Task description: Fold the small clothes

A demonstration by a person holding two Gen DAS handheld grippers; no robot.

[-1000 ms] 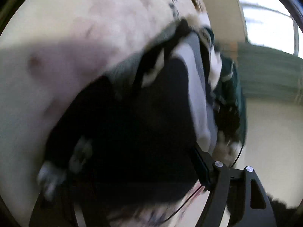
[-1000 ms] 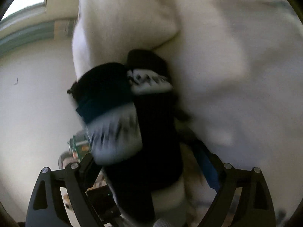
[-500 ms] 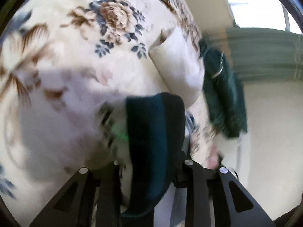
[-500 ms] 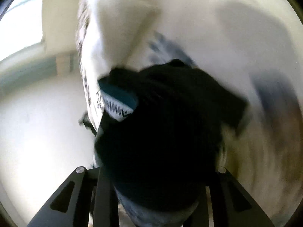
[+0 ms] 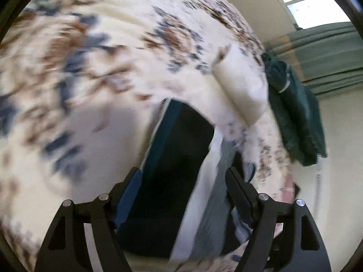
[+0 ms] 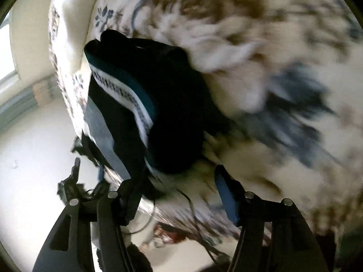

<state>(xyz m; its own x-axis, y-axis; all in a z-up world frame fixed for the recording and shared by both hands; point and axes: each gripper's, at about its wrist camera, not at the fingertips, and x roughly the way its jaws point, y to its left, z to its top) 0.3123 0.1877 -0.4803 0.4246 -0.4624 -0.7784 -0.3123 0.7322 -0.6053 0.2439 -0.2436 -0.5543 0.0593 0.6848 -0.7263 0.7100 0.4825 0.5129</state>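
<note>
A small dark navy garment [image 5: 179, 170] with a teal band, a white patterned stripe and a grey panel lies folded on the floral bed cover [image 5: 90, 68]. In the left wrist view my left gripper [image 5: 183, 181] is open, its fingers standing either side of the garment. In the right wrist view the same garment [image 6: 158, 104] lies just ahead of my right gripper [image 6: 177, 188], which is open and empty. The view is blurred by motion.
A cream pillow [image 5: 240, 90] lies on the bed beyond the garment; it also shows in the right wrist view [image 6: 72, 22]. A dark green cloth [image 5: 295, 113] hangs over the bed's far edge. Green curtains [image 5: 329, 52] and a window stand behind. Cables [image 6: 199, 226] lie near the bed edge.
Both grippers were shut on the dark garment half a second ago. Now both are open and the garment rests folded on the bed. Both grippers have drawn back a little.
</note>
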